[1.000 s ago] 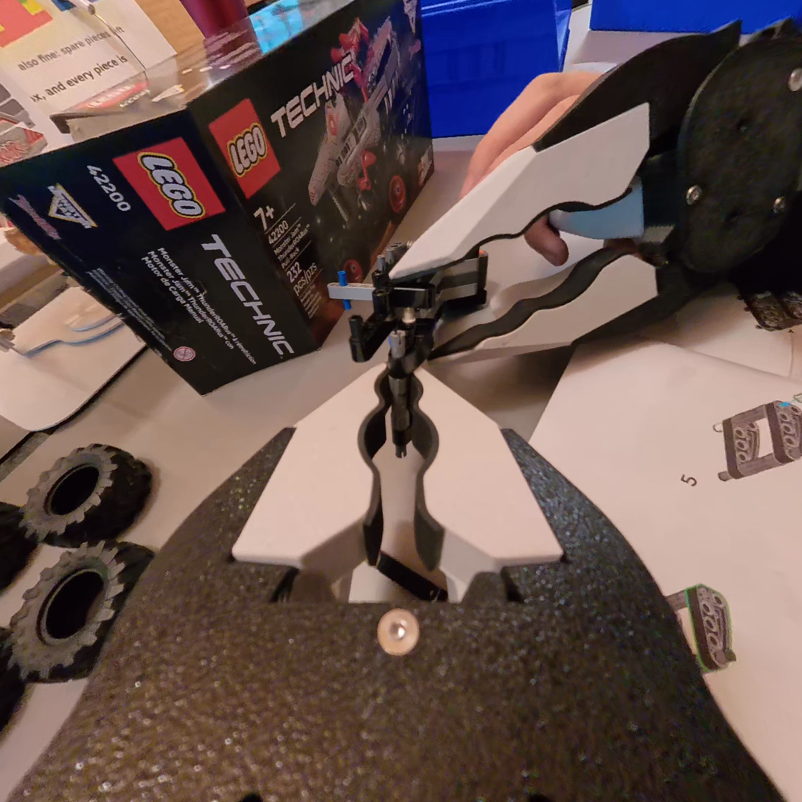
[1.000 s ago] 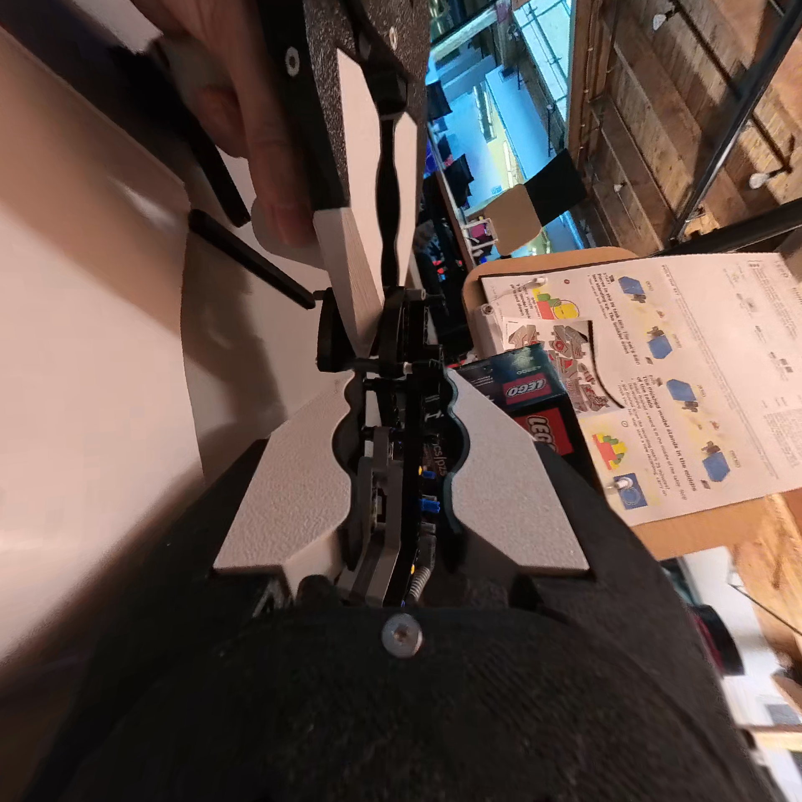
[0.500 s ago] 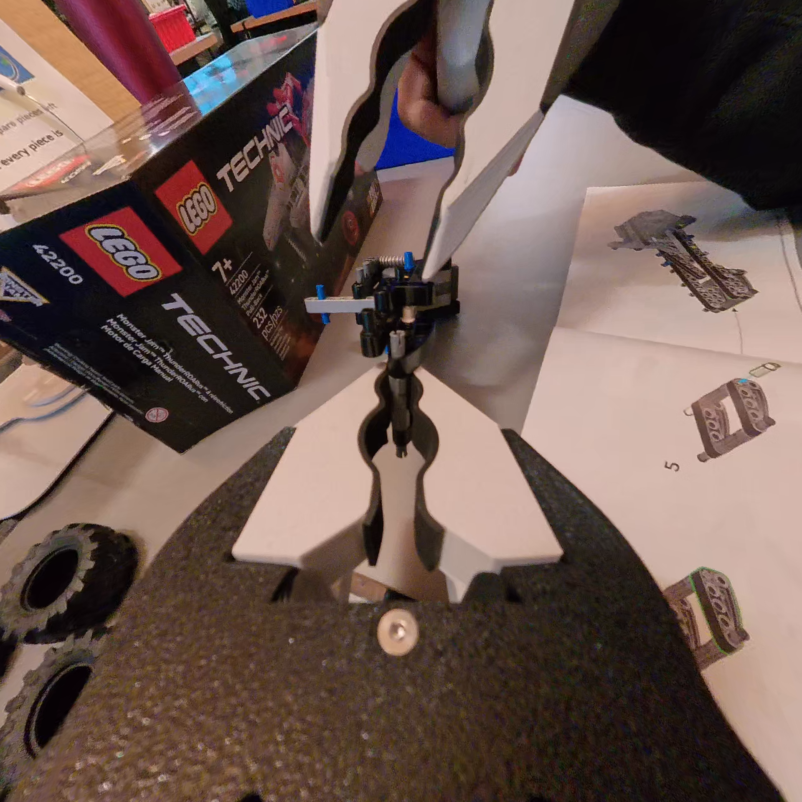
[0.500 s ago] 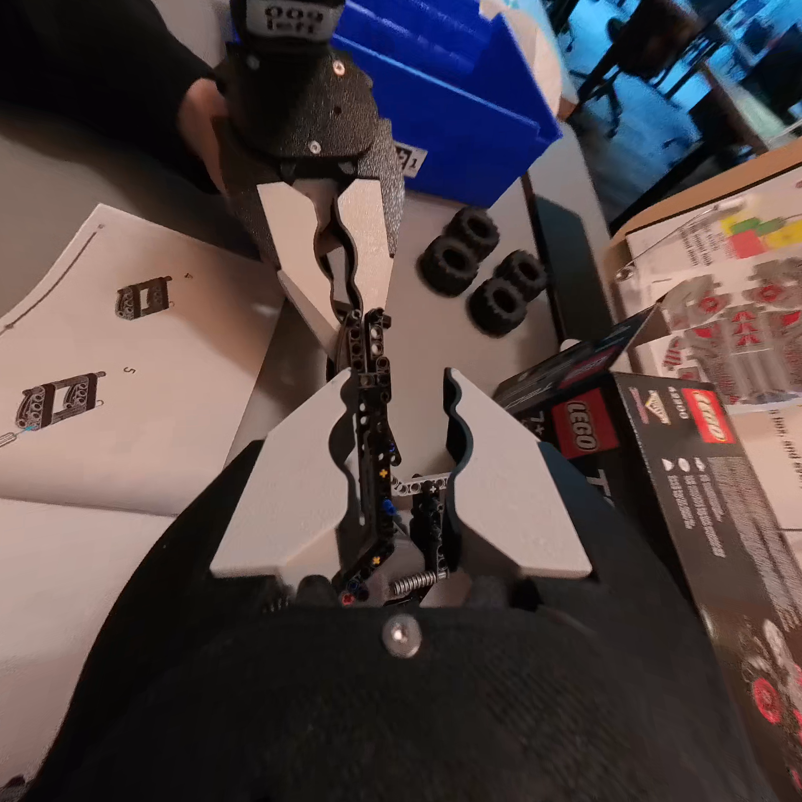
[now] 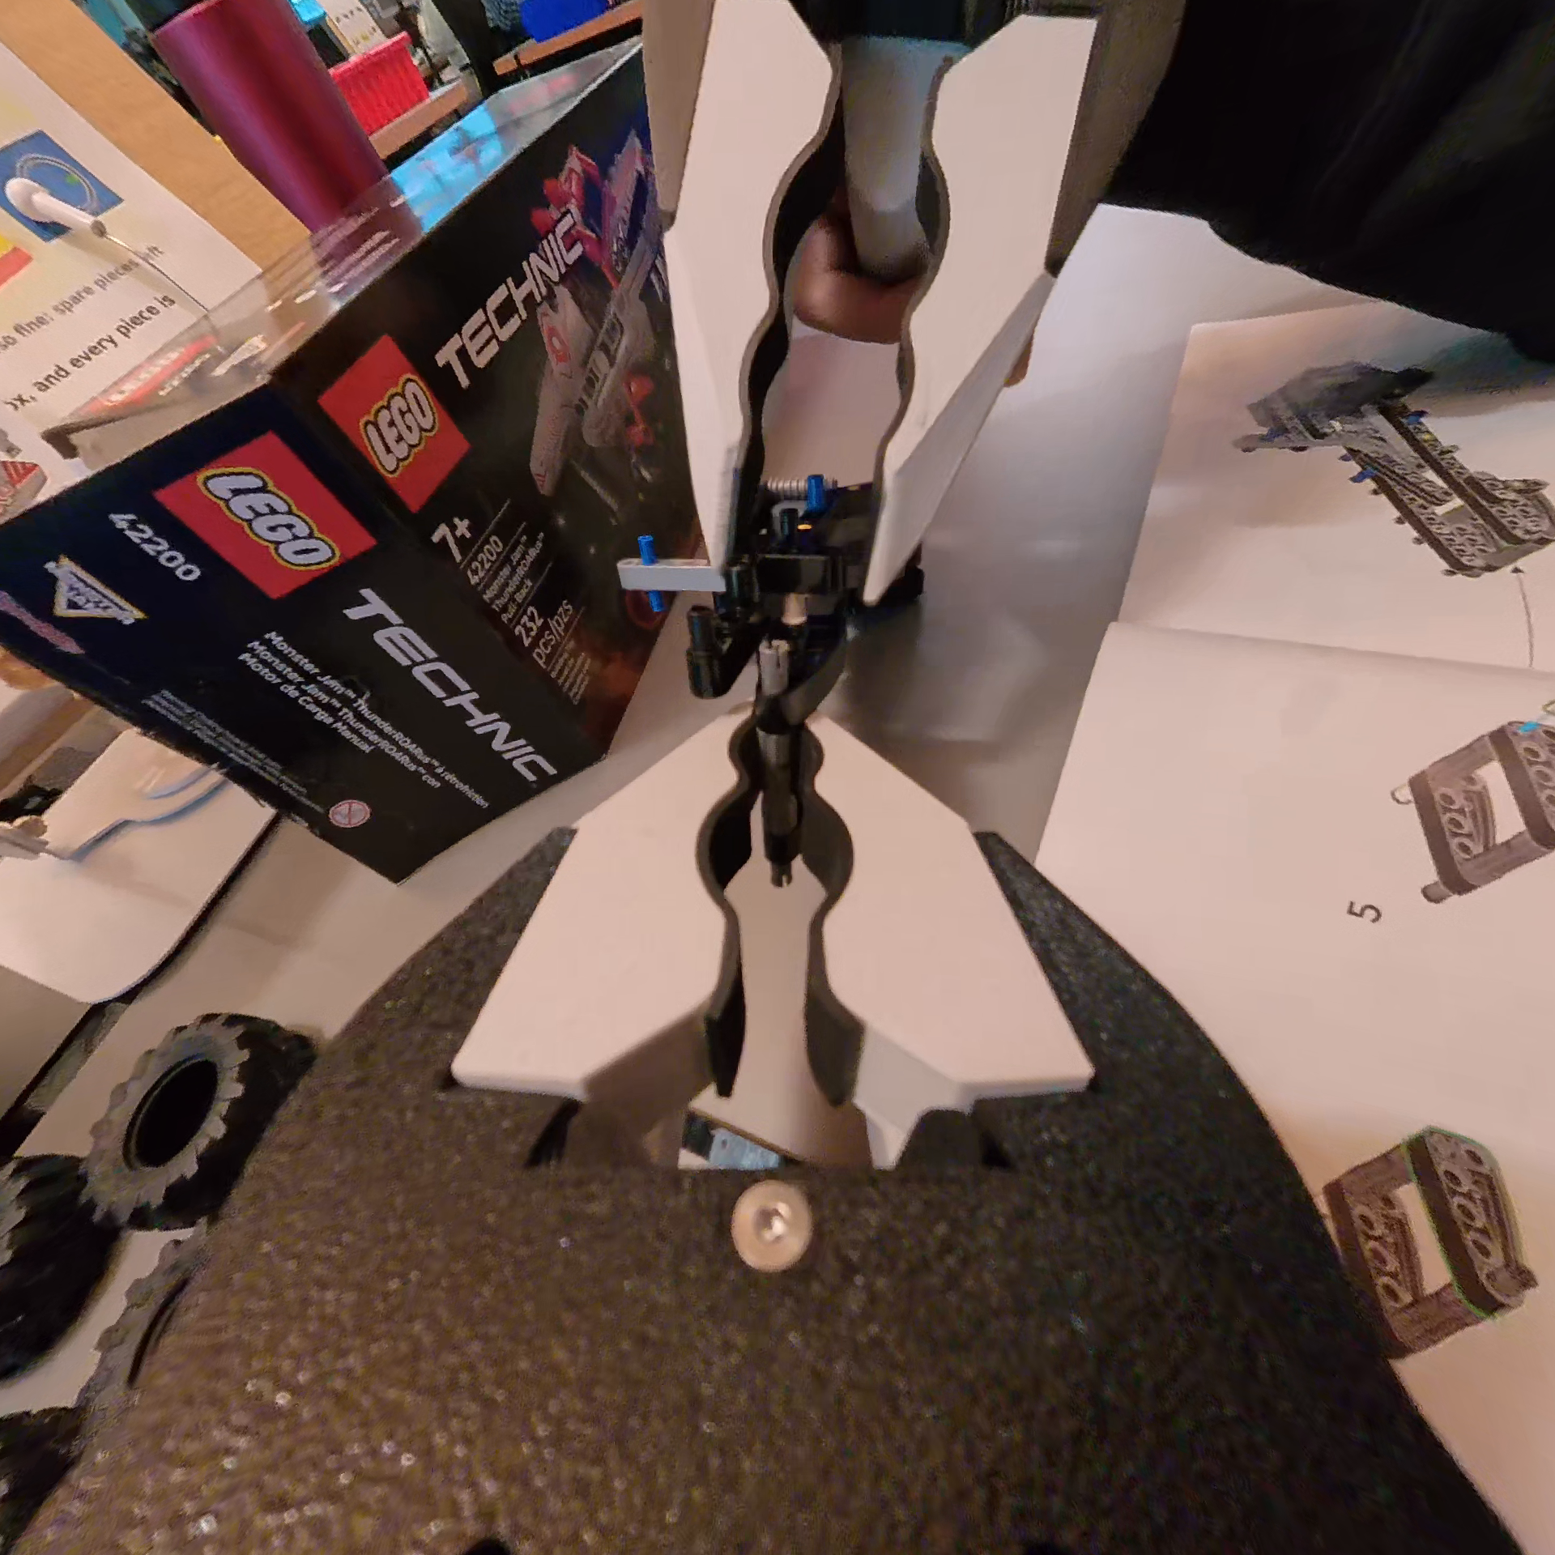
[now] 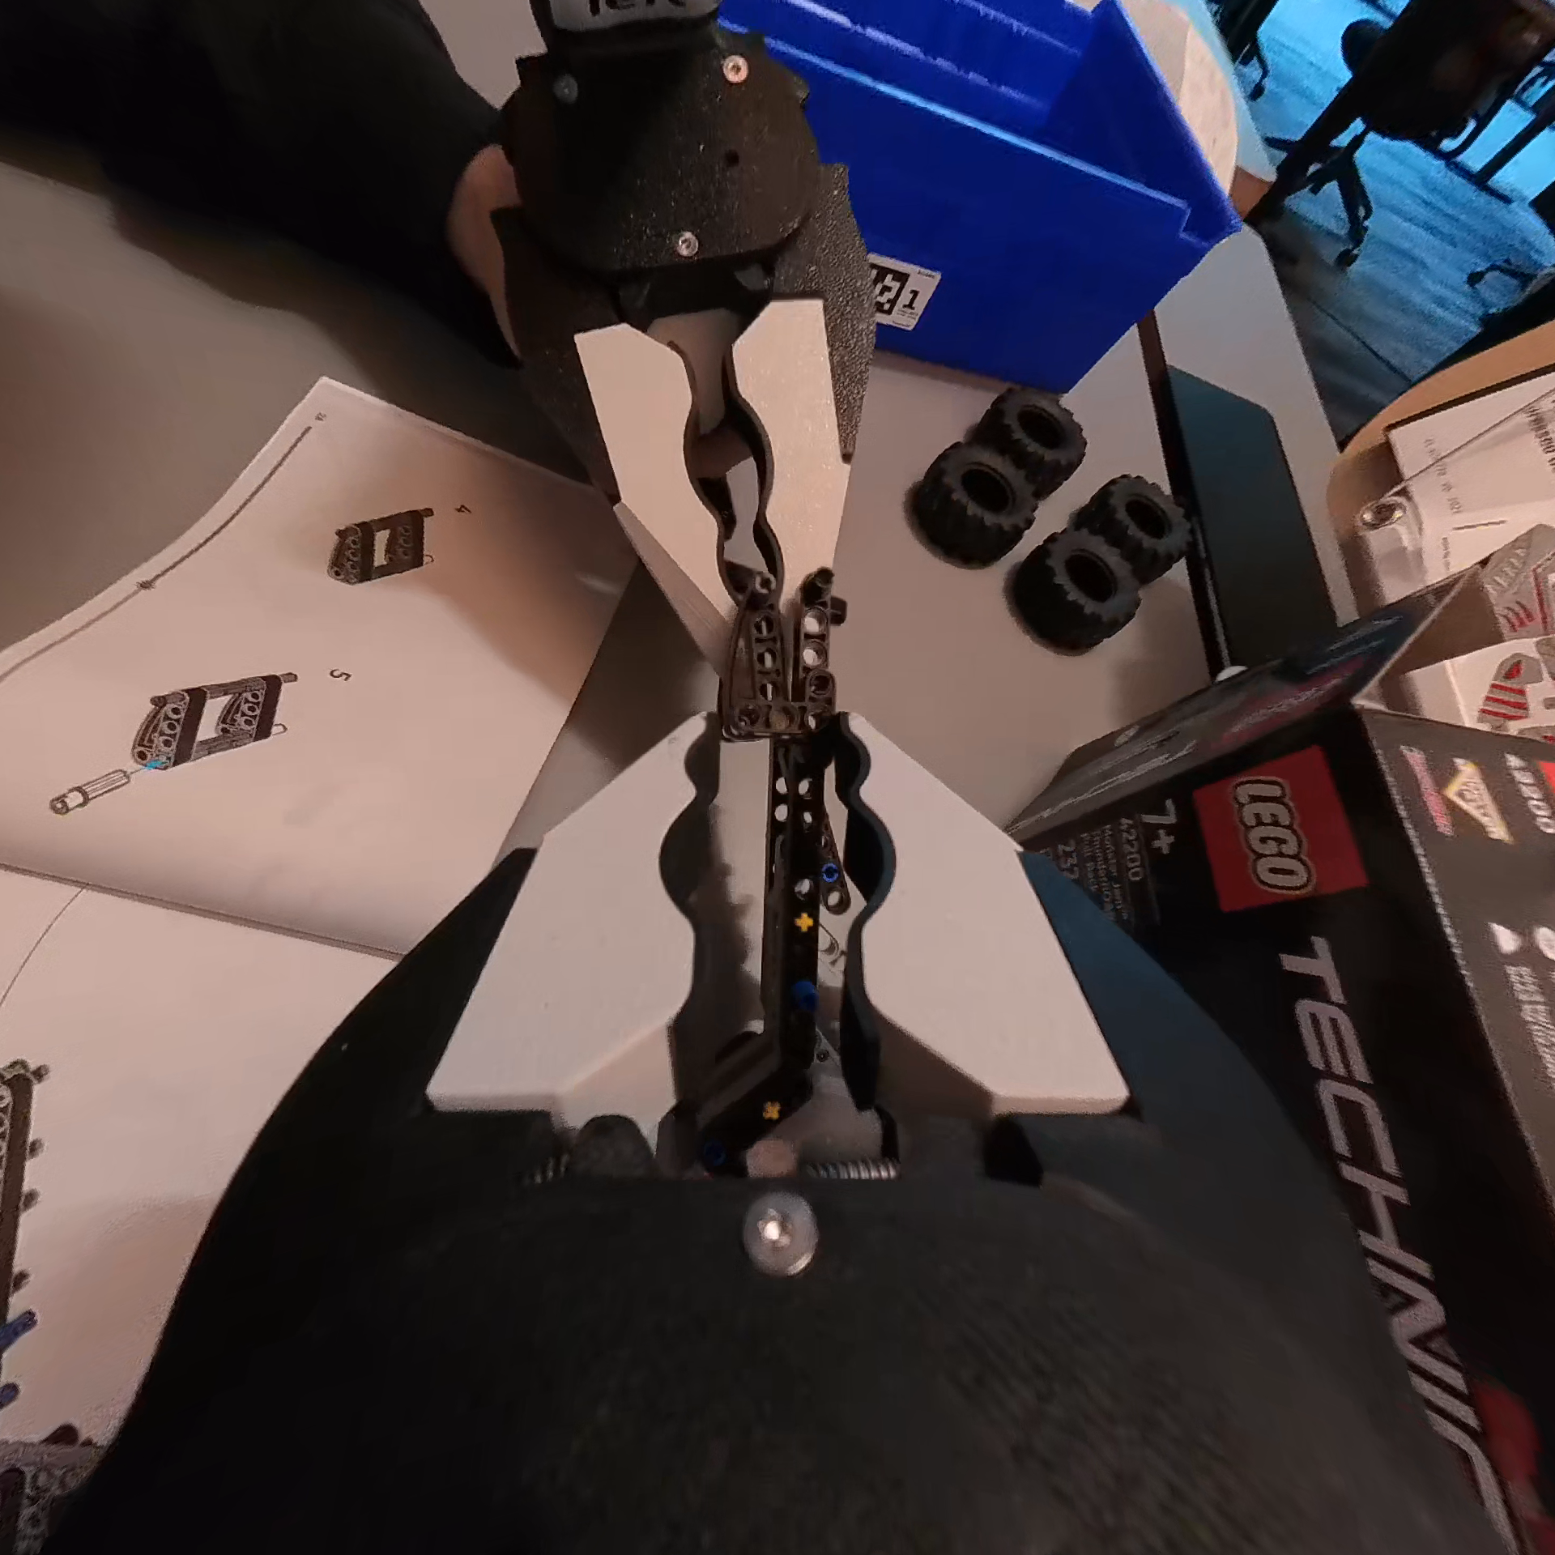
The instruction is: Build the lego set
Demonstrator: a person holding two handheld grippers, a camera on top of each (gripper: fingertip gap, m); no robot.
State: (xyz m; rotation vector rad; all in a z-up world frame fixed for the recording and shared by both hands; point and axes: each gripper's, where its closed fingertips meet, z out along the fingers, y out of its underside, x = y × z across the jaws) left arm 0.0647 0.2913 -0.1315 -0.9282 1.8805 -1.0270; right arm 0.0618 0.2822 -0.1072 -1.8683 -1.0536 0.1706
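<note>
My right gripper (image 6: 781, 719) is shut on a long black Technic chassis (image 6: 799, 909) with blue and yellow pins, which runs back between its fingers. My left gripper (image 6: 778, 602) comes in from opposite, tip to tip, and is shut on a small dark grey frame piece (image 6: 774, 665) at the chassis's front end. In the left wrist view my left gripper (image 5: 774, 728) grips that thin piece (image 5: 778, 757) edge-on. My right gripper (image 5: 799, 572) hangs down from above around the chassis (image 5: 791, 576), where a grey beam (image 5: 673, 576) with blue pins sticks out left.
The black set box (image 5: 337, 589) stands just left, also at the right of the right wrist view (image 6: 1304, 926). The open instruction booklet (image 5: 1262, 841) lies on the table under the grippers. Black tyres (image 6: 1052, 530) lie by a blue bin (image 6: 1010, 168). A maroon cup (image 5: 252, 118) stands behind the box. The grippers are tip to tip, or close to it. The maroon cup (image 5: 252, 118) is about 40 cm from both grippers' fingertips.
My right gripper swung from the right side to above the left gripper, turning the chassis with it. Its jaws have since narrowed onto the chassis. The left gripper kept its hold.
</note>
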